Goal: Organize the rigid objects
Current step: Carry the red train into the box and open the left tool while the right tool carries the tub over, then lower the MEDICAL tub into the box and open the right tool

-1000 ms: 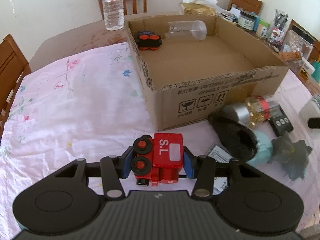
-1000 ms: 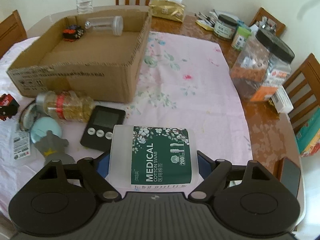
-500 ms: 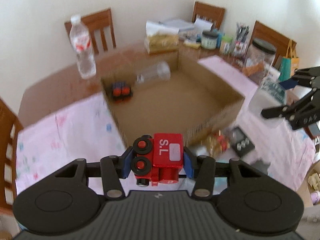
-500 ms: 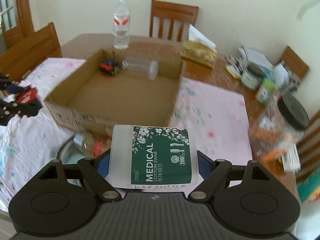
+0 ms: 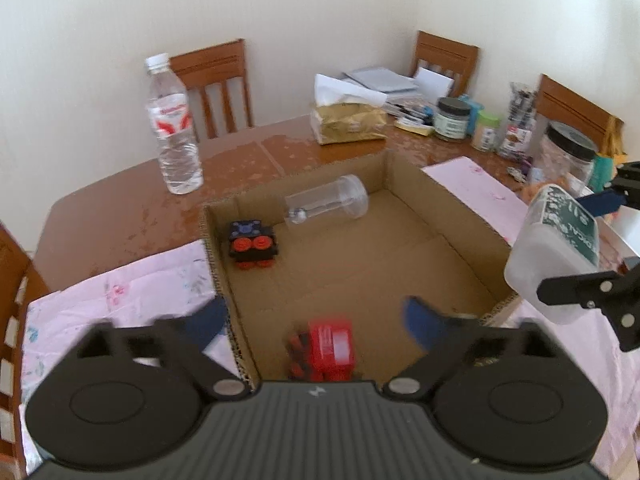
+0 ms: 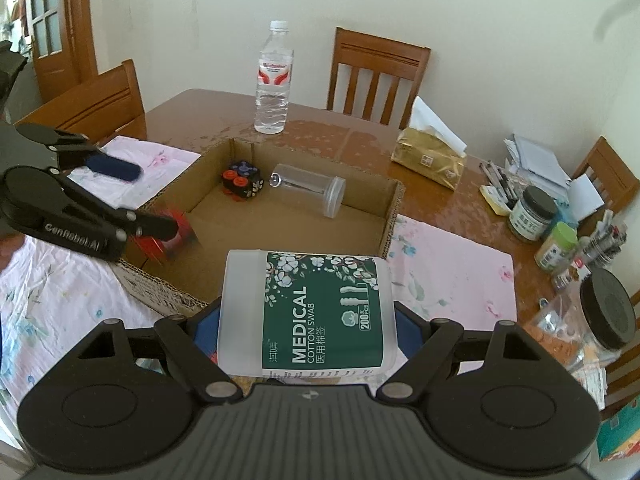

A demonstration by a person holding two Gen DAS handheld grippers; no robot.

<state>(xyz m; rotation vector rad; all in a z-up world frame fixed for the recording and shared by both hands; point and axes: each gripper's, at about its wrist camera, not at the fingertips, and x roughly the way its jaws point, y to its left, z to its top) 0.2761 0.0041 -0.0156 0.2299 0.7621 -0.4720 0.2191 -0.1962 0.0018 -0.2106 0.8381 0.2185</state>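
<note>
**Toy train released over the box, swab tub next**

The left gripper (image 5: pixel 316 320) was opening its fingers above the near edge of the cardboard box (image 5: pixel 452 200); the red toy train (image 5: pixel 326 350), blurred, sat free between them with no pad touching it, seemingly dropping inside. A black and red toy block (image 5: pixel 253 245) and a clear plastic jar (image 5: pixel 328 205) lay already at the far wall of the box. The right gripper (image 6: pixel 306 334) had its fingers closed on the cotton swab tub (image 6: pixel 308 312), held near the box's near wall; this one was not yet placed. More things probably waited on the table (image 6: pixel 208 108).
</note>
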